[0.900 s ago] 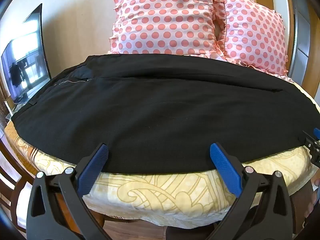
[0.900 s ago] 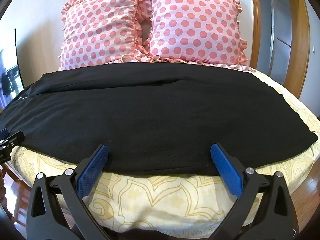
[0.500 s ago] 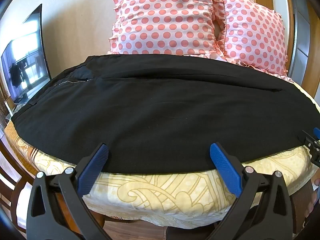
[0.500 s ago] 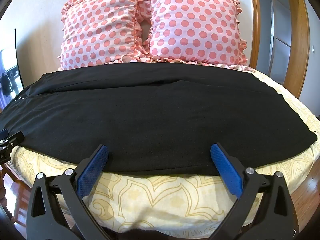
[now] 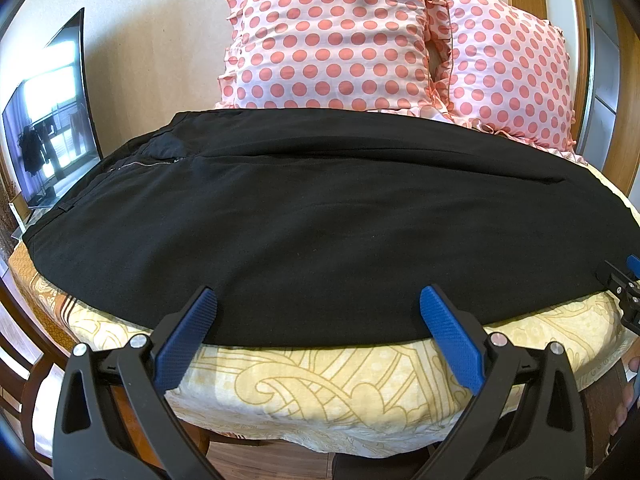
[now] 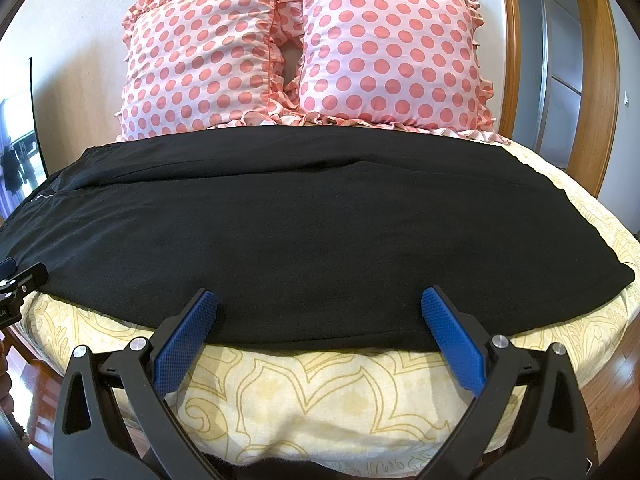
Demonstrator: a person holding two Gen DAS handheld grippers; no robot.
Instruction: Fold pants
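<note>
Black pants (image 5: 320, 220) lie flat across the bed, folded lengthwise, with the waist and zipper (image 5: 152, 162) at the left and the leg ends at the right (image 6: 580, 276). My left gripper (image 5: 318, 300) is open and empty, just above the pants' near edge. My right gripper (image 6: 319, 300) is open and empty too, over the near edge further right. Each gripper's tip shows at the edge of the other view: the right one in the left wrist view (image 5: 628, 292), the left one in the right wrist view (image 6: 16, 280).
The bed has a yellow patterned cover (image 5: 320, 384). Two pink polka-dot pillows (image 6: 200, 56) (image 6: 388, 48) stand against the wall behind the pants. A dark screen (image 5: 52, 120) stands at the left. A wooden door frame (image 6: 592, 80) is at the right.
</note>
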